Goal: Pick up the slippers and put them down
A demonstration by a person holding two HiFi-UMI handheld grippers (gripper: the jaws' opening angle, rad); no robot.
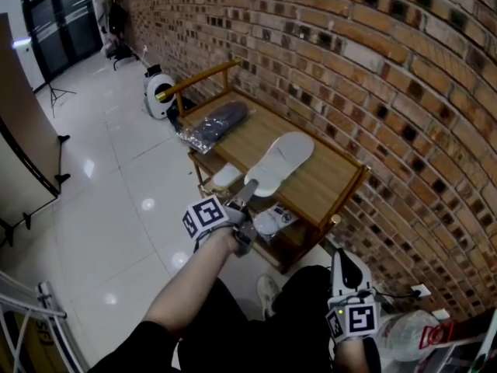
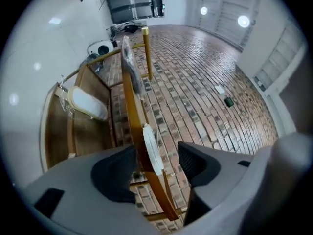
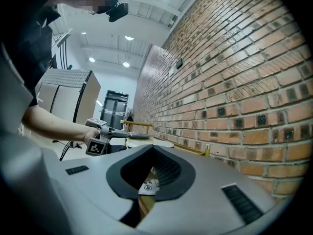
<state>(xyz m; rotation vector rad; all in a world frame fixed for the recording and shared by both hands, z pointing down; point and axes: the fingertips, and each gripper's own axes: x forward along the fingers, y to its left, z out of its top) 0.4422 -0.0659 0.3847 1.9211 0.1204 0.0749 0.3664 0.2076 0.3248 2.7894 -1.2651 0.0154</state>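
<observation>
A white slipper (image 1: pixel 283 162) lies flat on the wooden table's top (image 1: pixel 326 185). My left gripper (image 1: pixel 248 192) is at the slipper's heel end by the table's front edge, jaws open. In the left gripper view the picture is rolled, and that slipper (image 2: pixel 151 148) shows edge-on between the open jaws (image 2: pixel 155 166), with neither pad pressing on it. A dark slipper in a clear bag (image 1: pixel 218 123) lies at the table's far end. My right gripper (image 1: pixel 346 264) hangs low at the near right; its jaws (image 3: pixel 154 152) meet at the tips, holding nothing.
On the lower shelf are another white slipper (image 1: pixel 227 176) and a packaged item (image 1: pixel 273 220). A brick wall (image 1: pixel 373 76) runs behind the table. A white round machine (image 1: pixel 159 92) stands on the tiled floor beyond. A plastic bottle (image 1: pixel 408 334) lies at the bottom right.
</observation>
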